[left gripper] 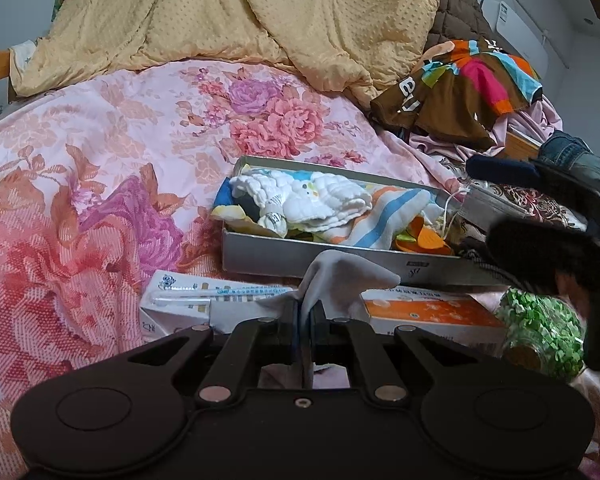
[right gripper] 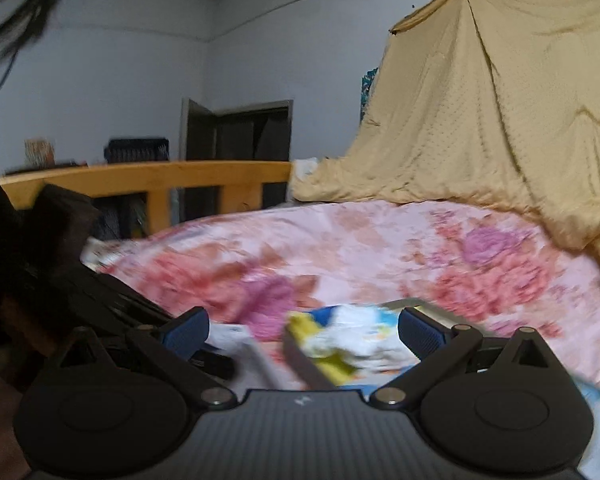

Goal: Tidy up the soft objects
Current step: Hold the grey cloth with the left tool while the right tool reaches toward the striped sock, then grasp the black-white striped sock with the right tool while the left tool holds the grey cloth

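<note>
My left gripper is shut on a light grey cloth that stands up in folds above its pads, just in front of a silver metal box. The box lies on the floral bedspread and holds a white quilted cloth, a blue-and-orange striped cloth and other small fabrics. My right gripper is open with nothing between its blue pads. It hovers over the box's corner and the fabrics, which are blurred. The right gripper's dark body shows at the right of the left wrist view.
Two cartons, white and orange, lie in front of the box beside a jar with a green pattern. A yellow quilt and a heap of colourful clothes lie behind. A wooden bed rail stands at the far side.
</note>
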`<state>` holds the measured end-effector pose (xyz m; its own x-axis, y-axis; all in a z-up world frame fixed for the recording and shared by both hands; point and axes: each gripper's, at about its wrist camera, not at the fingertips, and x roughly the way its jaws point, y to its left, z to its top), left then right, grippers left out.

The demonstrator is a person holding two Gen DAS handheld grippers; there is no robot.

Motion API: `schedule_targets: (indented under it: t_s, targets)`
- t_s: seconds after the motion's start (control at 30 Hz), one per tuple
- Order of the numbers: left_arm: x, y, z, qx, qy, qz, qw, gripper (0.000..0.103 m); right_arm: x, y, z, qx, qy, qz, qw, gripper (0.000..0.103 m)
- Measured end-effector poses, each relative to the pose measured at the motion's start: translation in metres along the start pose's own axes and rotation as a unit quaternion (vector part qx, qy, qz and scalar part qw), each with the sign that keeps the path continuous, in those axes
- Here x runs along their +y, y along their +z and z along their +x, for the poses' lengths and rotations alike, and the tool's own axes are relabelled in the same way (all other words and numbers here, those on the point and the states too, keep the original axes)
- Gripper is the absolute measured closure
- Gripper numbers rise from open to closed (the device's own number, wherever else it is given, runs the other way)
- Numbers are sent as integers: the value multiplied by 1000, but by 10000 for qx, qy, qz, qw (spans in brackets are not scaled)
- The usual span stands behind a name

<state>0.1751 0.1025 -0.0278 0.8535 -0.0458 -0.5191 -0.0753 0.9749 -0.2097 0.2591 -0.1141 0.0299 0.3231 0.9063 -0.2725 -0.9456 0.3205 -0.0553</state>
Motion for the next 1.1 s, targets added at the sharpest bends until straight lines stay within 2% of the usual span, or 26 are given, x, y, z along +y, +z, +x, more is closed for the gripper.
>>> schedule_targets:
  t_s: [0.17, 0.63, 0.87, 1.1]
  targets:
    - [1, -5, -2, 52, 2, -3, 10000, 97, 17, -10, -2, -33, 41, 564, 9984, 0]
    - [-11, -11, 1, 82, -208, 107, 9997, 97, 23, -27, -29, 191, -604, 1003, 9929, 0]
    - [-20, -10, 5, 83, -342, 140, 9993, 97, 22, -41, -44, 651, -1195, 1159, 9839, 0]
    - [-25, -11, 9, 108, -422, 205, 9988, 97, 26, -50, -44, 1318, -1760, 848, 9718, 0]
